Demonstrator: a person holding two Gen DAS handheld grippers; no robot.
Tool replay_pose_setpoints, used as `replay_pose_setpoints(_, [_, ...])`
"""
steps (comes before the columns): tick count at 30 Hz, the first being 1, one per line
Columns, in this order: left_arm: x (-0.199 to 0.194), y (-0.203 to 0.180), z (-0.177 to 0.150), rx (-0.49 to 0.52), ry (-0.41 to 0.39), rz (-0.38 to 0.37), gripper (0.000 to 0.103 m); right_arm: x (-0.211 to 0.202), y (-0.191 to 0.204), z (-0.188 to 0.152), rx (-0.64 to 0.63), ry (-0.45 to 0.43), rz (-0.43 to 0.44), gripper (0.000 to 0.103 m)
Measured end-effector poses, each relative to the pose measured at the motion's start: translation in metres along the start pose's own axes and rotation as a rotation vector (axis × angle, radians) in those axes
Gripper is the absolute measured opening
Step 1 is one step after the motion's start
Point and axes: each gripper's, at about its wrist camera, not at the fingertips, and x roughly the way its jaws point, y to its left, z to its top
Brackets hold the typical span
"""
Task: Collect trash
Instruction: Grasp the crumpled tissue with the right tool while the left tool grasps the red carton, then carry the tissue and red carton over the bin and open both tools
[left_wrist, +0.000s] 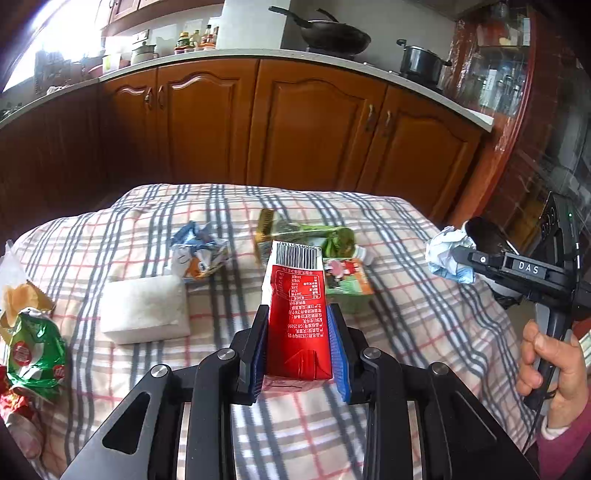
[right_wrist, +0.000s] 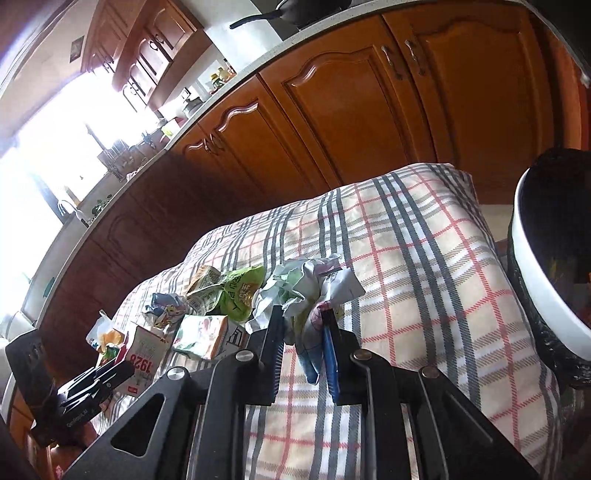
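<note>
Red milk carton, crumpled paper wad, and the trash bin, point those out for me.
red milk carton (left_wrist: 297, 317): left wrist view, on its red printed side face.
crumpled paper wad (right_wrist: 295, 288): right wrist view, on the crinkled white middle.
trash bin (right_wrist: 532, 273): right wrist view, on its white rim.

Red carton (left_wrist: 297, 325) and crumpled paper (right_wrist: 295, 291) (both clamped) above plaid cloth (left_wrist: 424, 332).

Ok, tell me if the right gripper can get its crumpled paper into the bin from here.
Probably yes. The right gripper is shut on the crumpled paper, held above the checked cloth. The bin stands open just to its right, with nothing between them.
</note>
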Motion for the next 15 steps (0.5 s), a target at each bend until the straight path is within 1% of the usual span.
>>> replay_pose_setpoints(4, [0.004, -0.024, 0.0, 0.027, 0.006, -0.073, 0.028, -0.027, -0.012, -0.006, 0.01, -0.033, -0.019, 0.019])
replay_pose_setpoints(7, [0.009, -0.04, 0.001, 0.044, 0.013, -0.117, 0.028, -0.049, -0.02, -0.01, 0.01, -0.064, -0.05, 0.019])
replay_pose_setpoints(15, [0.025, -0.083, 0.011, 0.09, 0.025, -0.205, 0.028, -0.096, -0.046, -0.017, 0.034, -0.126, -0.107, 0.019])
